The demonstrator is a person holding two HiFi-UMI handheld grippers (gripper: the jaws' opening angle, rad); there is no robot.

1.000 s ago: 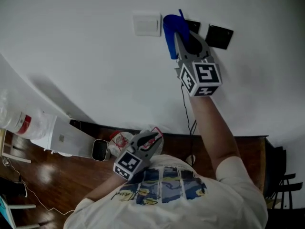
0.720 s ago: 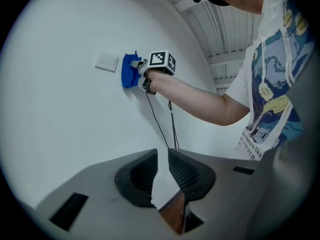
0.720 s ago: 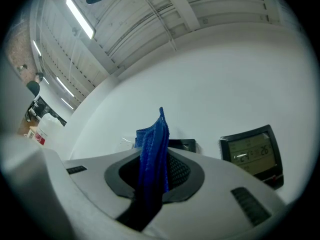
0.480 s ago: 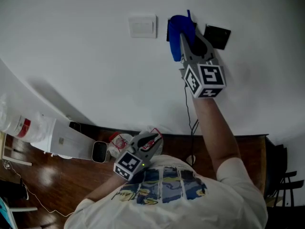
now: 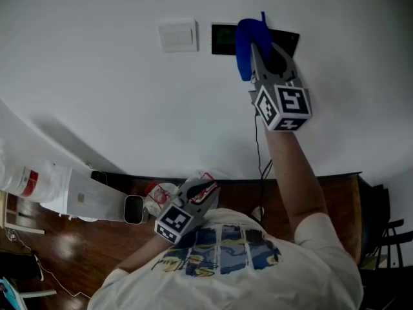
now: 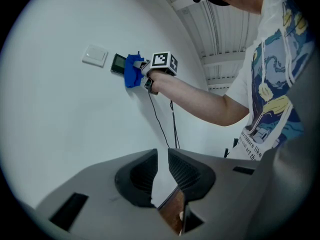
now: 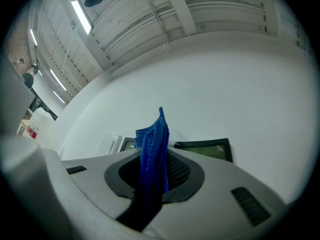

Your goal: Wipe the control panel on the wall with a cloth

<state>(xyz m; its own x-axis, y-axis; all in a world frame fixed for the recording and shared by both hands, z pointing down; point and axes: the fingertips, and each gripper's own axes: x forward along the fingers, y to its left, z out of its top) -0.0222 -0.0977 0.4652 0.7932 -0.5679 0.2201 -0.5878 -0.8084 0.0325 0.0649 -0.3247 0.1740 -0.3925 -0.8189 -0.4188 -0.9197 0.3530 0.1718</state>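
Two dark control panels sit side by side on the white wall. The left panel is uncovered. The right panel is partly hidden by my right gripper. That gripper is shut on a blue cloth, which is pressed to the wall at the right panel's left edge. My left gripper hangs low by the person's chest, jaws together, holding nothing.
A white switch plate is mounted left of the panels. A black cable hangs down the wall under the right arm. Below lie a wooden floor, a white box-shaped unit and a red-and-white packet.
The right gripper has slid the cloth rightwards along the wall, off the left panel and onto the right one. The left gripper has stayed put.
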